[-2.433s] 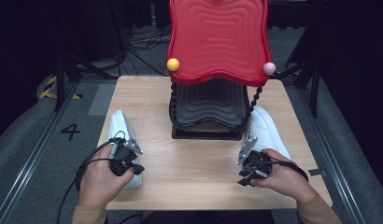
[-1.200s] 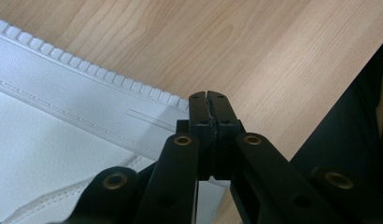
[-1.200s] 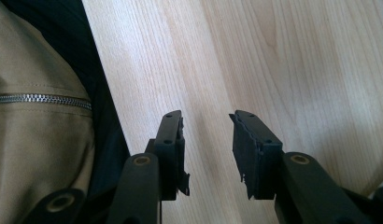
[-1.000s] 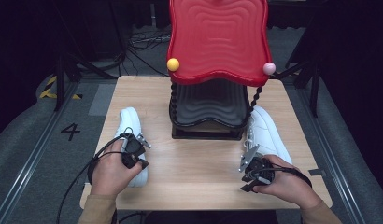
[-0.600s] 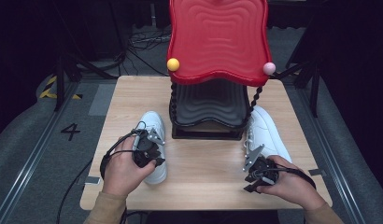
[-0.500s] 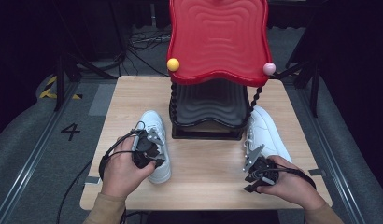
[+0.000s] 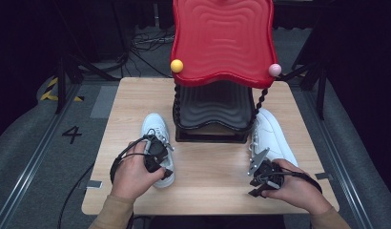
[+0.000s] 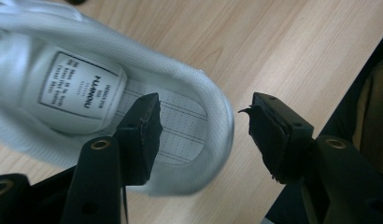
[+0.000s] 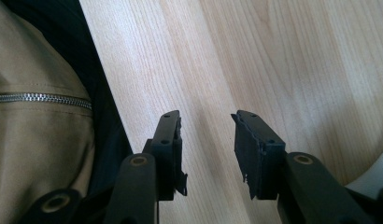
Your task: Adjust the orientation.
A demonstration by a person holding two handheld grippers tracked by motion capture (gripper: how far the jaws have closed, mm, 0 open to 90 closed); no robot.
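The left shoe [image 7: 158, 143] lies on the table [image 7: 212, 176] at about eight o'clock from the red-and-black rack [image 7: 222, 71], toe toward the rack and heel toward the person, probably lined up to slide onto the low black shelf. The left gripper [image 8: 199, 121] sits at that heel: its jaws have just been opening and now stand apart, one jaw inside the shoe over the insole, the other outside past the heel rim, neither pressing on it, so the shoe is released and rests on its own sole. That straddle looks like a let-go after a drag by the heel collar, the easiest edge to pinch on a soft shoe.

The right shoe [image 7: 272, 138] lies at four o'clock from the rack, just beside its twisted post, toe also forward. The right gripper [image 9: 206, 140] hovers over bare wood at six o'clock of that shoe, jaws parted with nothing between them, likely waiting for its turn so the two hands do not crowd the shelf mouth
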